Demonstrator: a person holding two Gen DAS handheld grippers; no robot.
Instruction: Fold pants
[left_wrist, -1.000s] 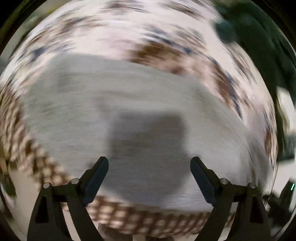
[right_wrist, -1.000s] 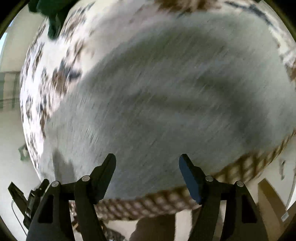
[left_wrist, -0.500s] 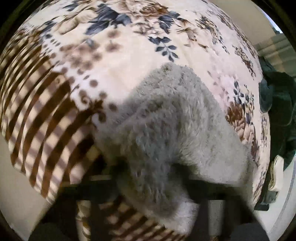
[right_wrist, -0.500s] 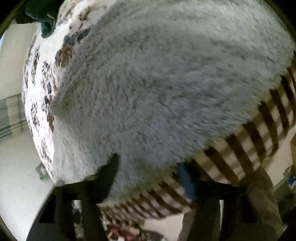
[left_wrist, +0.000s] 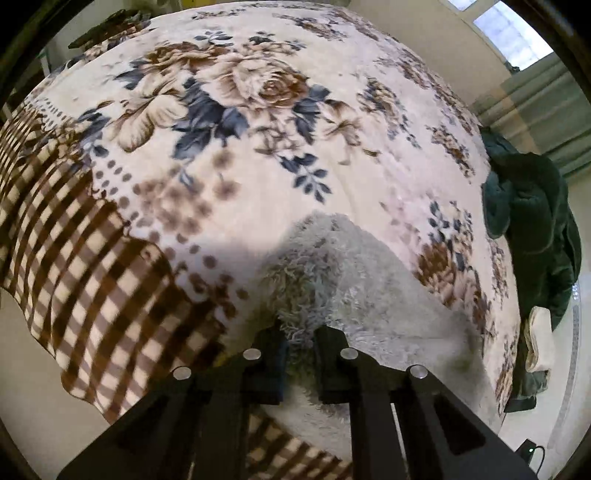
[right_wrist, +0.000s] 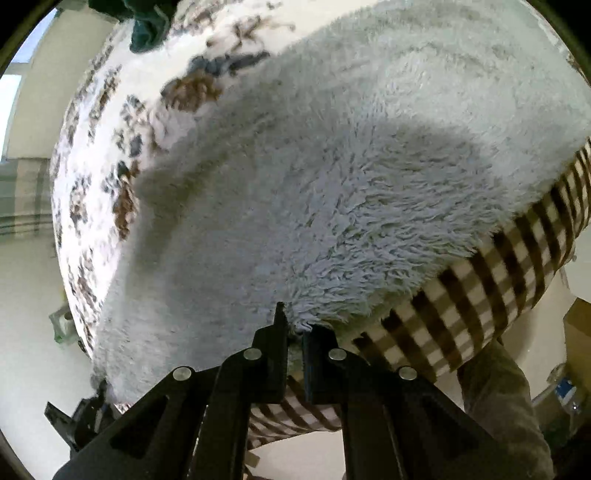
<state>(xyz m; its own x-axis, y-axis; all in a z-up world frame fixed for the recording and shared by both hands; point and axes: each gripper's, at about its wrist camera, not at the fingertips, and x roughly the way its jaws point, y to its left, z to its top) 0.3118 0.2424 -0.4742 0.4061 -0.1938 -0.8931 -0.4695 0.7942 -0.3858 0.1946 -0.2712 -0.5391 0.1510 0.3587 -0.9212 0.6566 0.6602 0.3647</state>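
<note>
Left wrist view showed the left claw (left_wrist: 300, 338) pinching the fluffy grey fleece pants (left_wrist: 354, 280) near the bed's (left_wrist: 258, 147) checked front edge; the right claw (right_wrist: 294, 326) pinched their hem likewise. Both grips looked set; the next move likely called for lifting together and folding across.

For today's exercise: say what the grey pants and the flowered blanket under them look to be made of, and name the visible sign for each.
Grey pants: apparently a shaggy fleece or plush, matte; long loose fibres stand up in tufts.

Flowered blanket: probably a soft printed fleece with short pile; the rose and check print sits on a faintly fuzzy, slightly sheeny surface. The exact fibre cannot be told for either.
</note>
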